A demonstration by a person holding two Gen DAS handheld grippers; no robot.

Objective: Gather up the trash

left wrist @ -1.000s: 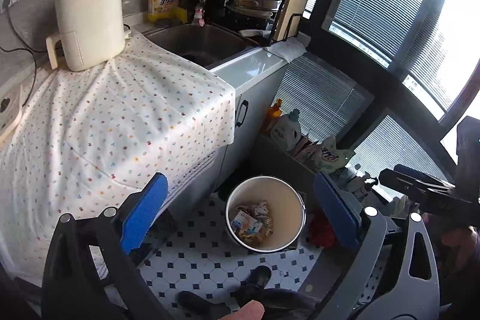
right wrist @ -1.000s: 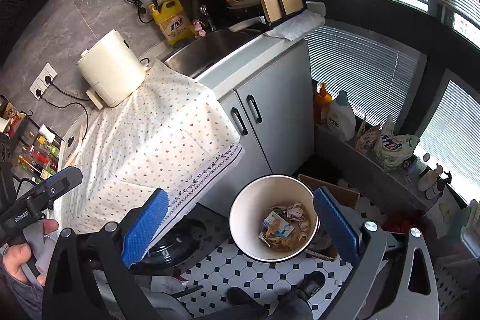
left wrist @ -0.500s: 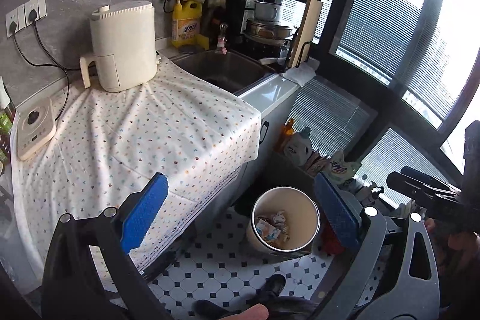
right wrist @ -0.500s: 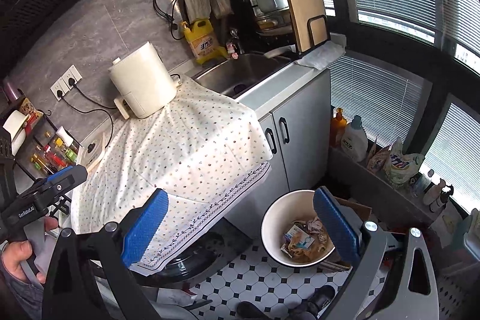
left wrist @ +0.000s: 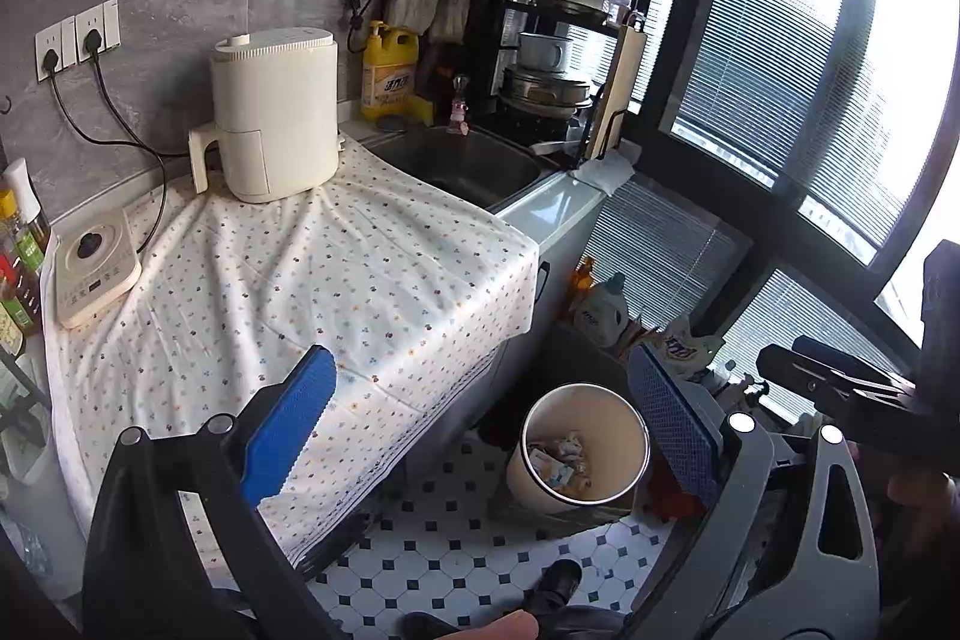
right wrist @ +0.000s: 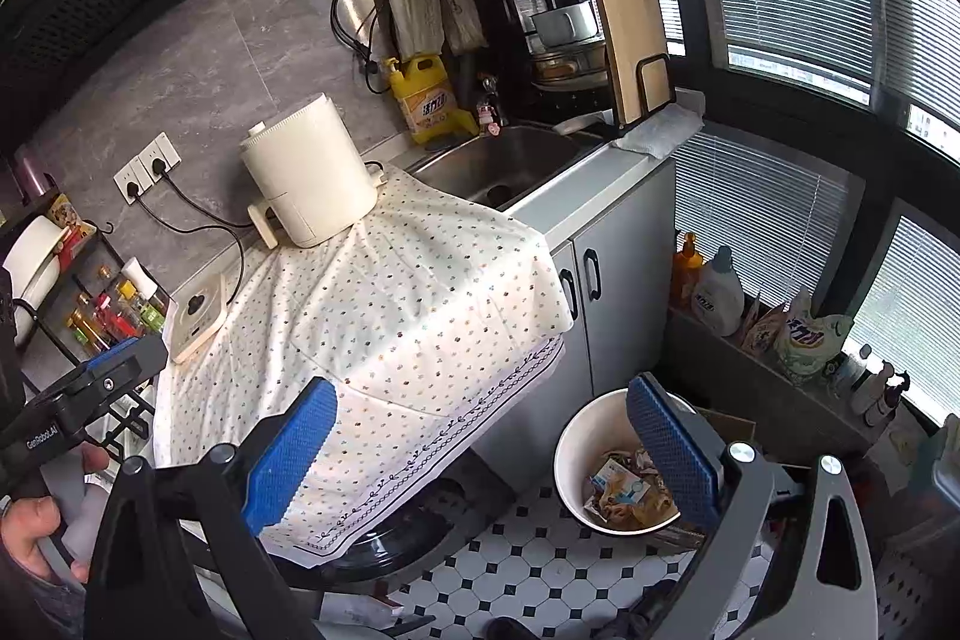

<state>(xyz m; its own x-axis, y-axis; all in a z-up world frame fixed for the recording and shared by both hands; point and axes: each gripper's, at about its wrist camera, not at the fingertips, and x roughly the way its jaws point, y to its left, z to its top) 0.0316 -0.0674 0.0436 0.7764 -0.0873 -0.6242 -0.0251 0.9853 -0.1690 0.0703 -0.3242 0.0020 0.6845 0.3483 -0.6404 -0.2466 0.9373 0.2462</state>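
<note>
Left wrist view: the left gripper (left wrist: 480, 430) is spread wide, its blue pads (left wrist: 288, 430) apart with nothing between them. The bin (left wrist: 579, 451) stands on the tiled floor (left wrist: 456, 562) at lower centre-right of the frame, just inside the right-hand pad, below and ahead of the tongs. It is a round, upright pail with its mouth up, so it has no long axis to line up with. The trash (left wrist: 558, 460) lies in its bottom, a small heap of crumpled wrappers. The dotted cloth (left wrist: 300, 274) over the counter fills the left and centre and carries no loose litter that I can make out. The tool looks level and high, pointing over the counter edge toward the sink (left wrist: 462, 163). The right gripper (left wrist: 840, 382) shows at the right edge, seen side-on.

Right wrist view: the right gripper (right wrist: 480, 442) is likewise released and empty. The bin (right wrist: 576, 445) sits at lower right, partly behind the right-hand pad, with the trash (right wrist: 624, 490) plain inside it. By this framing the right hand seems the nearer to the bin, though only slightly. The tool is held high and tipped a little downward. The left gripper (right wrist: 90, 400) enters at the left edge, gripped by a hand (right wrist: 36, 532). Whatever comes next, I judge the trash already collected here.
</note>
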